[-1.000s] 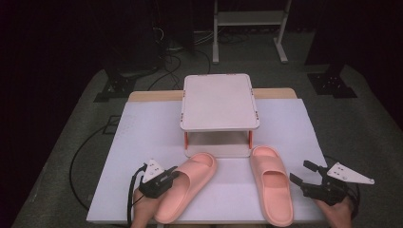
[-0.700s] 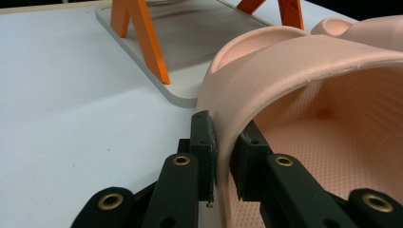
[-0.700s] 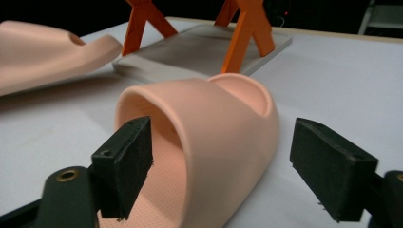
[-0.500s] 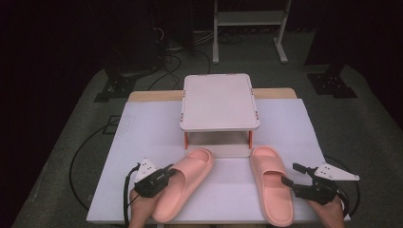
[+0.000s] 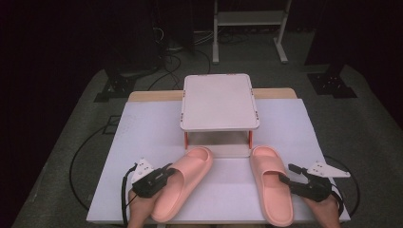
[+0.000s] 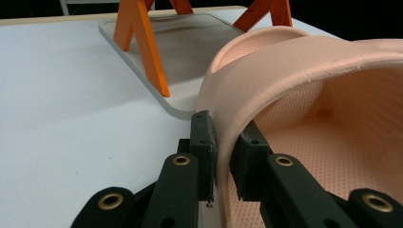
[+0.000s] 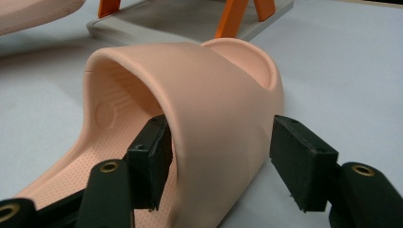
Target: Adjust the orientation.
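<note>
Although the table [image 5: 142, 142] runs off the near edge of the high view, most of its white top shows, with a small white shelf stand [image 5: 219, 102] on orange legs at mid-far. Legs and base plate read clearly as orange and grey in the two gripper views; from above the top board hides most of them.

Left slipper [image 5: 183, 183]: pink, near-left, long axis diagonal, toe pointing far-right toward the stand, heel near-left and partly covered by the left gripper [image 5: 164, 173]. Right slipper [image 5: 271, 183]: pink, near-right, long axis roughly near-far, toe at the stand's base, heel cut close to the near table edge.

Left gripper view shows its jaws clamped tight on the side wall of the left slipper's strap [image 6: 266, 90], one pad outside, one inside; the high view can't resolve that.

Right gripper [image 5: 290, 178]: jaws have just been closing, one pad inside the right slipper's strap [image 7: 214, 109], the other outside with a visible gap, so not yet pressing. Forearms are cut off at the near edge.
</note>
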`<state>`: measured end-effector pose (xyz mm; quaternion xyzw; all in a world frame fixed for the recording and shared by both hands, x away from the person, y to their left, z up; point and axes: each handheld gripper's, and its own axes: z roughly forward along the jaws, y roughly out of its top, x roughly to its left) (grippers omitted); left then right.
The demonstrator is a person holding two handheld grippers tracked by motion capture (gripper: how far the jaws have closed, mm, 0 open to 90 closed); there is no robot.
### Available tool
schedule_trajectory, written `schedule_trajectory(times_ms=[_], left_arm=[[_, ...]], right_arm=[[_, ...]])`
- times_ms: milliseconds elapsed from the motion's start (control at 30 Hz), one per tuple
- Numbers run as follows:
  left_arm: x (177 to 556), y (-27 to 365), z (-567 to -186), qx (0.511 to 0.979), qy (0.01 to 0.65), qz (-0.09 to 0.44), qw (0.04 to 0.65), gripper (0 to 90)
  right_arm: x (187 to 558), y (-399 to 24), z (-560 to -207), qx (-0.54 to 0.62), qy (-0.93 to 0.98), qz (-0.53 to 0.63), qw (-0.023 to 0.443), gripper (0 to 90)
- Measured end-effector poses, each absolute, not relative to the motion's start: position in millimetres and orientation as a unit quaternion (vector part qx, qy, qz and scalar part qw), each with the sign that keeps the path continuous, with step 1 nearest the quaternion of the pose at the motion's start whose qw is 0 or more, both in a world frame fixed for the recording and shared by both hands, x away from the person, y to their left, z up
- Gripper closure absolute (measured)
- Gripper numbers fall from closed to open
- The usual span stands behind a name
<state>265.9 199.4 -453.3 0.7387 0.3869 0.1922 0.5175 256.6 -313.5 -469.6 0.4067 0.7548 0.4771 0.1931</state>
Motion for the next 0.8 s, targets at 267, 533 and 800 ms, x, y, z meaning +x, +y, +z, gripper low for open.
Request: schedule_trajectory(times_ms=[267,533,800], left_arm=[[265.7,199.8,-452.3,0.737,0.385,0.188,0.523,80.3],[264.7,201.5,-450.3,0.735,0.384,0.187,0.528,80.4],[263.1,202.9,-449.4,0.732,0.384,0.188,0.531,80.4]], right_arm=[[260.4,-307.0,-471.5,0.411,0.761,0.458,0.206,47.2],[256.7,-305.1,-467.7,0.416,0.760,0.440,0.236,67.0],[252.9,-315.1,-460.1,0.432,0.750,0.431,0.254,80.6]])
